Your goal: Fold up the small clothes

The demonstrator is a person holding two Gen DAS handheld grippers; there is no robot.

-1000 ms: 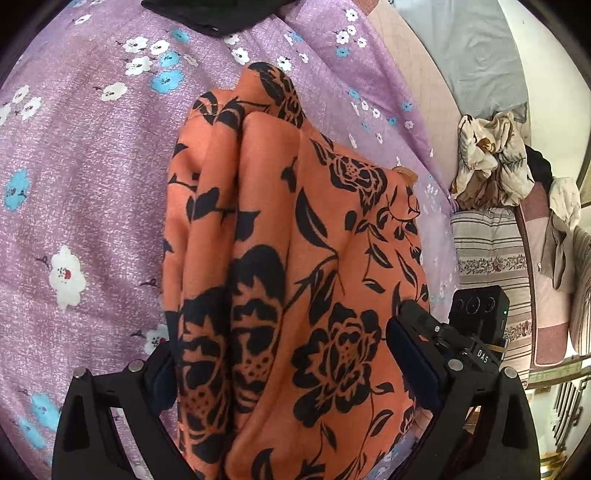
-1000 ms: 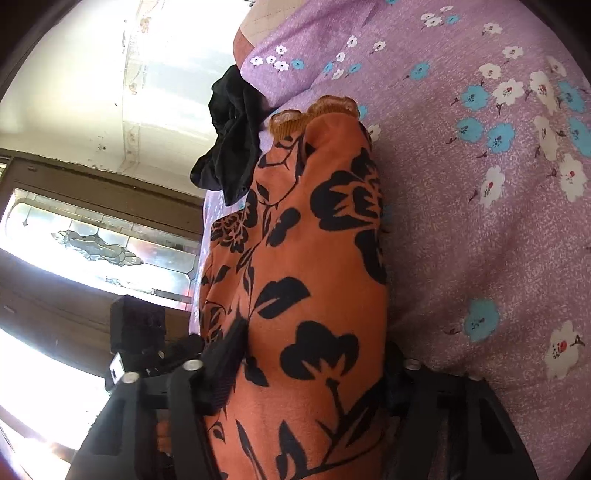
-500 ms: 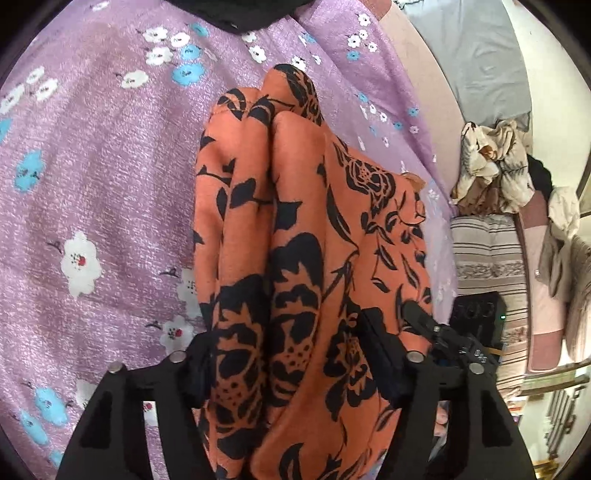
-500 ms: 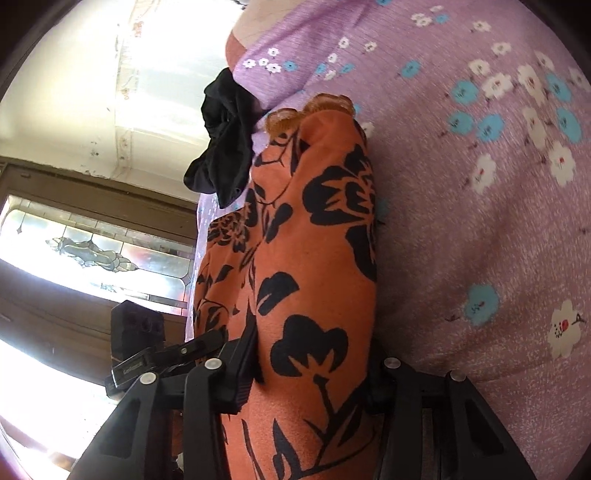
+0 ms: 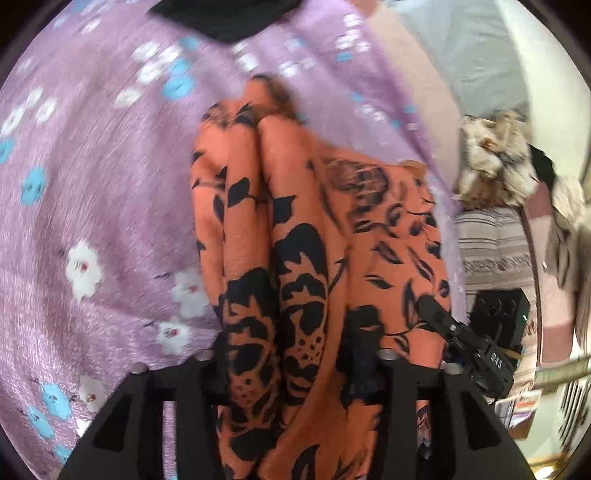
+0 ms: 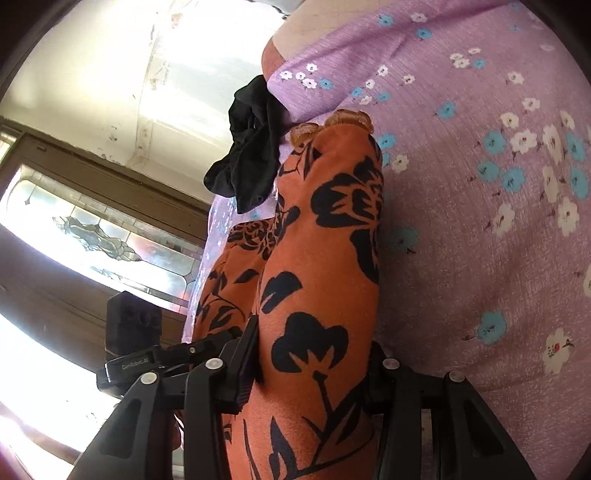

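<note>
An orange garment with black flowers (image 5: 295,240) lies bunched in long folds on a purple floral bedsheet (image 5: 92,166). My left gripper (image 5: 295,369) is shut on its near end, both jaws pressing the cloth. In the right wrist view the same garment (image 6: 325,266) runs away from me, and my right gripper (image 6: 314,373) is shut on it too. The other gripper shows at the side of each view, at the right in the left wrist view (image 5: 465,343) and at the left in the right wrist view (image 6: 147,362).
A black garment (image 6: 251,155) lies at the far edge of the bedsheet (image 6: 480,184); it also shows in the left wrist view (image 5: 221,14). A pile of clothes (image 5: 495,155) sits on striped furniture to the right. A window (image 6: 92,236) is at the left.
Both grippers have closed on the orange garment; the left jaws went from wide apart to pinching the cloth. The left view is now blurred by motion.
</note>
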